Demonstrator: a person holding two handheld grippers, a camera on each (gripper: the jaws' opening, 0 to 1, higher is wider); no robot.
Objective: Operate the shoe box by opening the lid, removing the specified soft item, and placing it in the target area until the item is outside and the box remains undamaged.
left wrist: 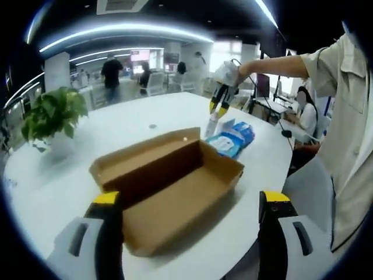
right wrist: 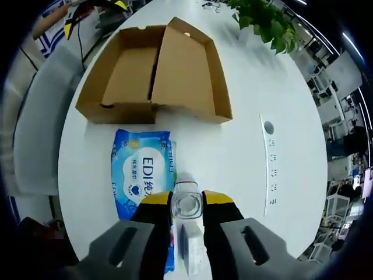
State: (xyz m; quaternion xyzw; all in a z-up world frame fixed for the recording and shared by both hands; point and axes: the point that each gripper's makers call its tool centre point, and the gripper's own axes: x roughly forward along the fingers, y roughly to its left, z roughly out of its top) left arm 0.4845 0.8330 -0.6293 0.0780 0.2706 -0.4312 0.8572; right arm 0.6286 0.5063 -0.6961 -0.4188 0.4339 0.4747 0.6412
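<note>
White table (left wrist: 145, 114) underneath it all, broad and round-edged. On it, mid-table, a cardboard box (left wrist: 151, 175), lid already folded back and flat, inside bare as far as can be seen, walls and flaps unbent. Beyond the box on the far left in the left gripper view, a potted plant (left wrist: 49, 114), well apart from the work.

Just beside the box's far right corner, flat on the table and fully outside: a blue pack (left wrist: 232, 139) of wipes, by the look of it the soft item.

Above the pack, the right tool (left wrist: 218, 108), pointing down, closed narrow on a small clear bottle (right wrist: 187, 204), or what looks like one; hard to tell whether its base touches the pack or hangs just over it. Nearest, the left tool (left wrist: 190, 198), spread wide, gripping nothing, level with the box's near end.

Judged from this: lid step done, removal done, placing under way or nearly finished. Next, most likely: set the bottle down on bare table beside the pack, ease the grip apart slowly so it stays upright, then lift away clear of the box's far flap.
</note>
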